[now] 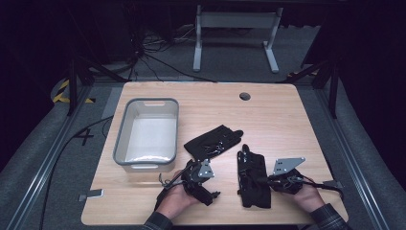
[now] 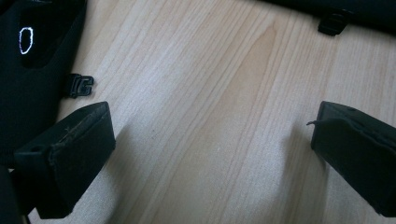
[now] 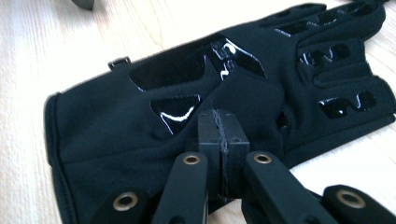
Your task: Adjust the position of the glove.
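Two black gloves lie on the wooden table. The near glove lies flat with its fingers pointing away from me. My right gripper comes in from the right and is shut on a puckered fold of its palm. In the right gripper view the jaws meet over this glove, whose glossy grip patches face up. The far glove lies crumpled toward the table's middle. My left gripper stands open just below it. In the left gripper view the jaws straddle bare wood, with the far glove at the left.
A grey-rimmed white bin stands on the table's left side, close to the left hand. A round cable hole sits near the far edge. The edge of the near glove crosses the top right of the left gripper view.
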Motion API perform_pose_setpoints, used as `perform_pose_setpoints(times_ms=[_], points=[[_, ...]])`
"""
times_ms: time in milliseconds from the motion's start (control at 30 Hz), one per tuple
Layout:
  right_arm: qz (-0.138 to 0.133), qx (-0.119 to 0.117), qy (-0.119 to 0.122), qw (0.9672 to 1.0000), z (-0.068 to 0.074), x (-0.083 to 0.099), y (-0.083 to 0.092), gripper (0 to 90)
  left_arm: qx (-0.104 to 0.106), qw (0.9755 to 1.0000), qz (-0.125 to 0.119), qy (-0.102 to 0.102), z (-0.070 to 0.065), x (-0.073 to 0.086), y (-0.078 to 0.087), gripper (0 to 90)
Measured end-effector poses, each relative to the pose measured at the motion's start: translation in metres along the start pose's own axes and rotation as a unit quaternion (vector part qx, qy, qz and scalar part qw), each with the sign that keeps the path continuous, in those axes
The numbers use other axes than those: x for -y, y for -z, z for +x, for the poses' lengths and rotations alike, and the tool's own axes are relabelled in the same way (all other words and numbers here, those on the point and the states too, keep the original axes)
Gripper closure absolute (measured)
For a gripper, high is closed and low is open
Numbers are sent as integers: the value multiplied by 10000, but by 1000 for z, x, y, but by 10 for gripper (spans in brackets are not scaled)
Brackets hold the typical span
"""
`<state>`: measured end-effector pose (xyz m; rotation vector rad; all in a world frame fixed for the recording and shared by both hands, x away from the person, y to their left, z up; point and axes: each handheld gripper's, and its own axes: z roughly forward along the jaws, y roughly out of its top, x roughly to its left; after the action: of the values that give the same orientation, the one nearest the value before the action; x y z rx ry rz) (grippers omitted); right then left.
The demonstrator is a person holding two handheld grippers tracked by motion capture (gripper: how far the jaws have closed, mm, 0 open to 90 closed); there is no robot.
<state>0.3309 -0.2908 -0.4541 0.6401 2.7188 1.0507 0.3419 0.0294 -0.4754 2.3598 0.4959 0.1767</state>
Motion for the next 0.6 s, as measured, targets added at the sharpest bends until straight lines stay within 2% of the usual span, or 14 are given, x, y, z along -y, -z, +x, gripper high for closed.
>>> perform_pose_setpoints(times_ms=[167, 233, 400, 600], points=[[42, 58, -48, 10000, -2, 4, 4, 900, -16, 10000, 36, 57, 0, -2, 0, 10], [72, 161, 2, 9998, -1, 6, 7, 900, -17, 9999, 43, 104, 1, -3, 0, 12], [54, 85, -203, 9997, -5, 14, 14, 900, 16, 9998, 95, 167, 3, -8, 0, 24], [76, 51, -230, 9997, -6, 14, 14, 900, -36, 9996, -54, 287, 8, -25, 4, 59]])
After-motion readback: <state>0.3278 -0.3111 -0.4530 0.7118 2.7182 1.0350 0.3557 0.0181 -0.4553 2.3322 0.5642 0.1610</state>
